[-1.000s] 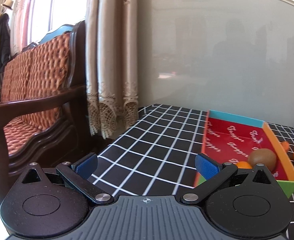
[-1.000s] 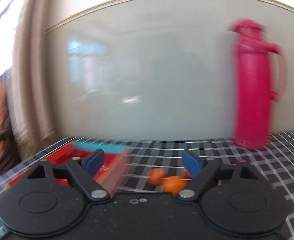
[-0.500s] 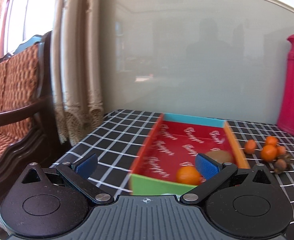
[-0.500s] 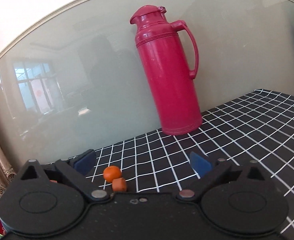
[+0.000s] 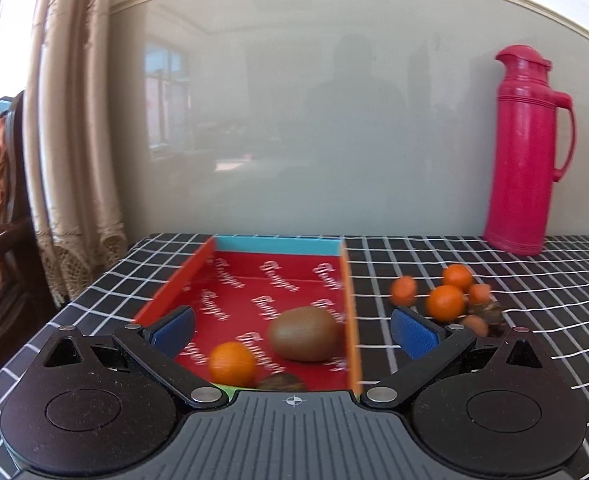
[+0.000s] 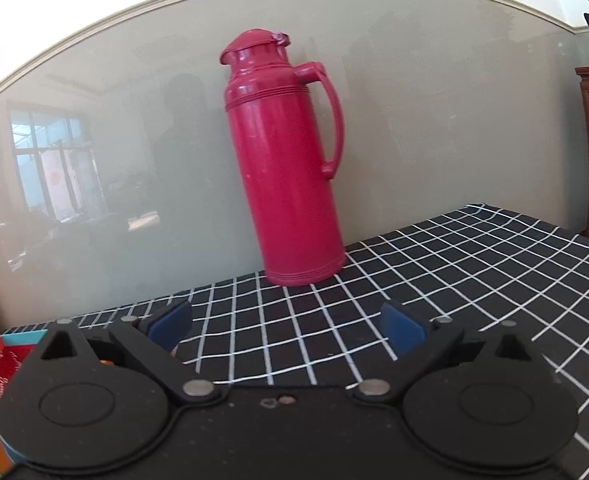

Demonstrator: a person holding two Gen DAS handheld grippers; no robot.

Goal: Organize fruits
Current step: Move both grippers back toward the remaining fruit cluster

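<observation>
My left gripper and right gripper both hang released, grasping nothing. A brown fuzzy kiwi and small orange tangerine sit near in the red cardboard tray; loose tangerines wait to its right, probably next.

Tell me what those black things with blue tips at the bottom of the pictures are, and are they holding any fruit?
They are two hand-held grabbers, each with a camera looking along its two fingers. One picture is from the left gripper, the other from the right gripper. Both are open and hold nothing. On the checked tablecloth sits a colourful tray with a kiwi and an orange inside. More small oranges lie beside it. A red flask stands near the wall.
</observation>
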